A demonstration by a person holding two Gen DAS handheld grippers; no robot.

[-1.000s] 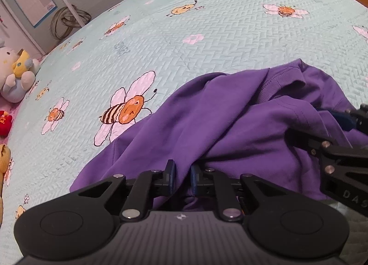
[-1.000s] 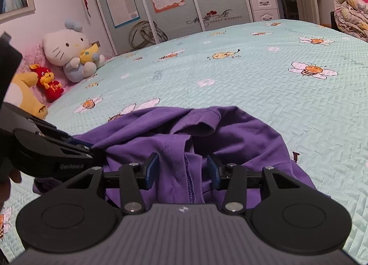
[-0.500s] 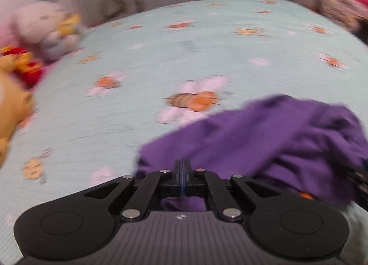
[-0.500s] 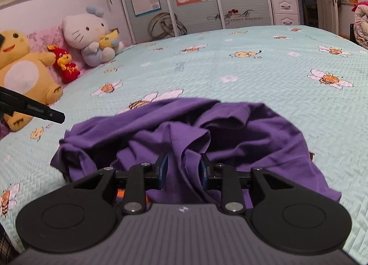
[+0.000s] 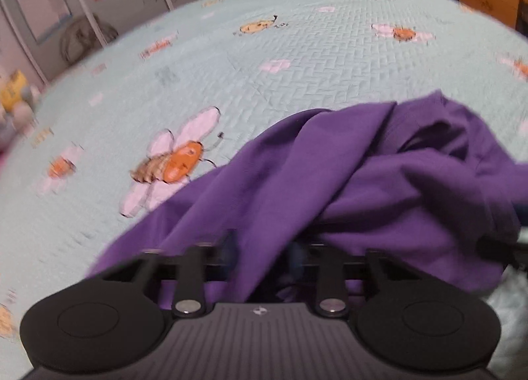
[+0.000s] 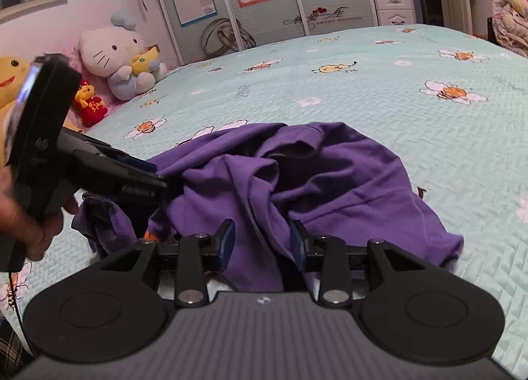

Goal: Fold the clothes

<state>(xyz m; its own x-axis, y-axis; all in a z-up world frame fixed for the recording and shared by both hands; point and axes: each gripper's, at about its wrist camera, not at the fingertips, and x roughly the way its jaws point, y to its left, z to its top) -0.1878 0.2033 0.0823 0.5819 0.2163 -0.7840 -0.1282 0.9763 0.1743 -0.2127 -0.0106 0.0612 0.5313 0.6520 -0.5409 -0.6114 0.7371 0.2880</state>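
Note:
A crumpled purple shirt (image 5: 379, 182) (image 6: 330, 175) lies in a heap on the pale green bee-print bedspread (image 5: 297, 66) (image 6: 363, 89). My left gripper (image 5: 262, 248) is open, and a fold of the shirt drapes down between its fingers. The right wrist view shows this left gripper (image 6: 158, 175) held in a hand (image 6: 29, 225), its tips pushed into the shirt's left side. My right gripper (image 6: 262, 241) is open at the heap's near edge, with a ridge of purple cloth standing between its blue pads (image 6: 227, 241). The left wrist view is blurred.
Plush toys sit at the bed's left side: a white cat (image 6: 122, 60), a yellow one (image 6: 13, 76) and a small red one (image 6: 89, 103). Wardrobe doors (image 6: 264, 0) with posters stand behind the bed. Bedspread stretches bare beyond and right of the shirt.
My left gripper was shut half a second ago and now stands open over a fold of the shirt. It swung back toward the heap. My right gripper's fingers have spread slightly.

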